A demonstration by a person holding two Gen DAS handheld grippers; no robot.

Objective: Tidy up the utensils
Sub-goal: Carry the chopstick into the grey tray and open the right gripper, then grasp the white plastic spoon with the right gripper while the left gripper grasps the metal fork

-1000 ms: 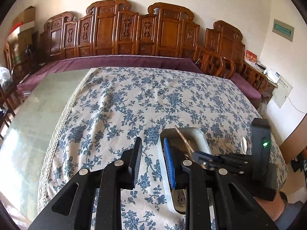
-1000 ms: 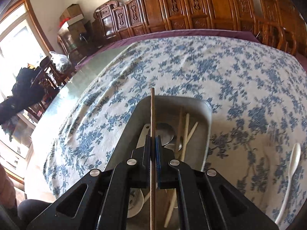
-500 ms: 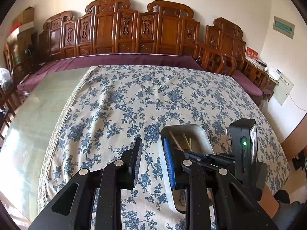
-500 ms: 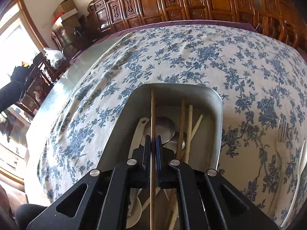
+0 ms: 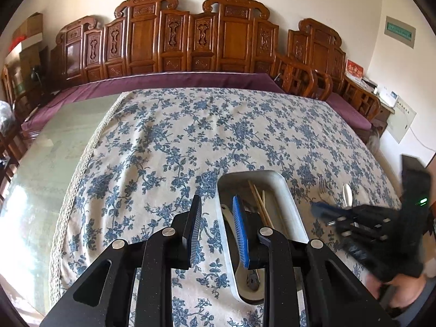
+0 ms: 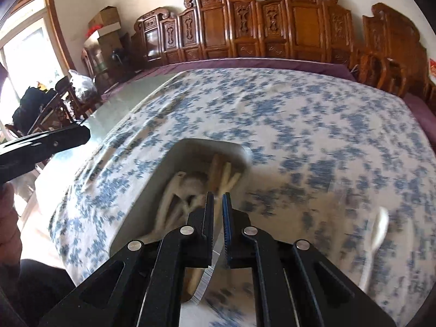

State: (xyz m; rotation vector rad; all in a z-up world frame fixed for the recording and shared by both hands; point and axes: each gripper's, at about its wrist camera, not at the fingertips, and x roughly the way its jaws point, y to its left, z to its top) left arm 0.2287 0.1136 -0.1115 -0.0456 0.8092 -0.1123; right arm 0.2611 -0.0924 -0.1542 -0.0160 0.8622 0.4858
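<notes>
A white oblong tray (image 5: 288,204) lies on the floral tablecloth and holds wooden chopsticks (image 5: 259,199) and spoons. It also shows, blurred, in the right wrist view (image 6: 163,179). My left gripper (image 5: 216,223) is open and empty, its jaws astride the tray's left rim. My right gripper (image 6: 217,215) is slightly open and empty above the tray's right side; it appears blurred in the left wrist view (image 5: 340,215). A metal fork (image 5: 323,188) and a metal spoon (image 5: 347,192) lie on the cloth right of the tray.
A blue floral tablecloth (image 5: 204,136) covers most of the table, with bare glass tabletop (image 5: 46,163) at the left. Carved wooden chairs (image 5: 190,41) line the far side. A white spoon (image 6: 381,229) lies blurred on the cloth at the right.
My right gripper has let go of the chopstick into the tray, opened a little and swung right and back. The left gripper has stayed where it was.
</notes>
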